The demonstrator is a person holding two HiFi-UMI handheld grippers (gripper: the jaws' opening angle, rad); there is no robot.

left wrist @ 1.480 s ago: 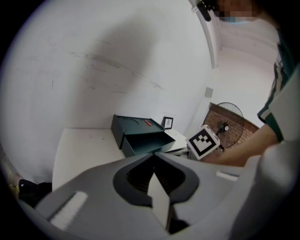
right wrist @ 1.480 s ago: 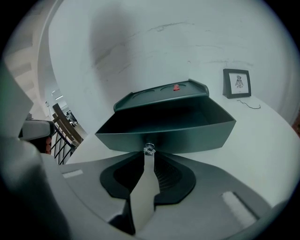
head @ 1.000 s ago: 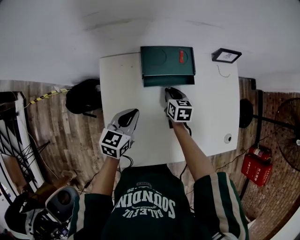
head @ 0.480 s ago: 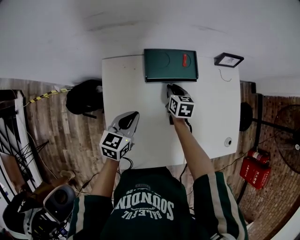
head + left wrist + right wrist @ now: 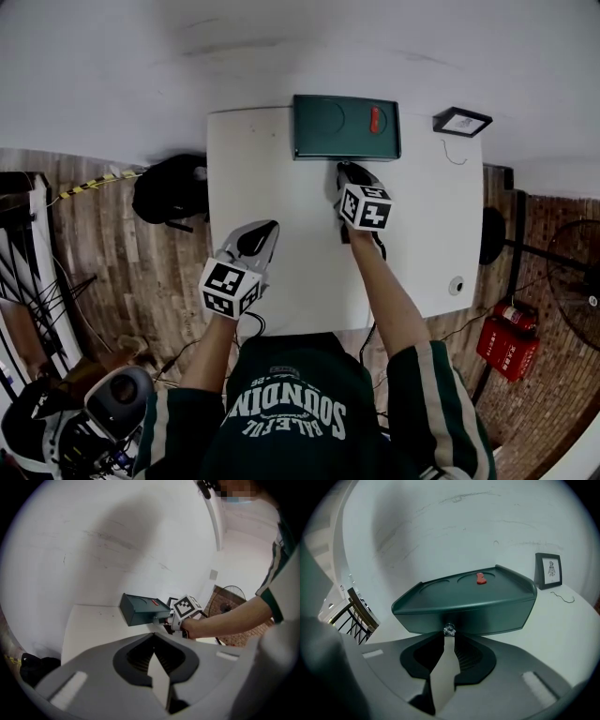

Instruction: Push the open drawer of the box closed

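Observation:
A dark green box (image 5: 345,127) stands at the far edge of the white table (image 5: 281,187), with a small red piece (image 5: 375,117) on its lid. Its drawer front (image 5: 464,616) sits flush with the box body. My right gripper (image 5: 343,170) is shut, and its tips (image 5: 448,637) rest against the small clear knob (image 5: 449,630) on the drawer front. My left gripper (image 5: 269,226) hovers over the table's near left part, shut and holding nothing. From the left gripper view the box (image 5: 140,609) shows with the right gripper at its front.
A small black picture frame (image 5: 462,122) leans at the table's far right corner, a thin wire (image 5: 448,145) beside it. On the wooden floor are a black bag (image 5: 169,192) to the left and a red fire extinguisher (image 5: 506,342) to the right.
The drawer stuck out from the box a second ago and now sits flush. My right gripper moved forward toward the box with it. The left gripper stayed put.

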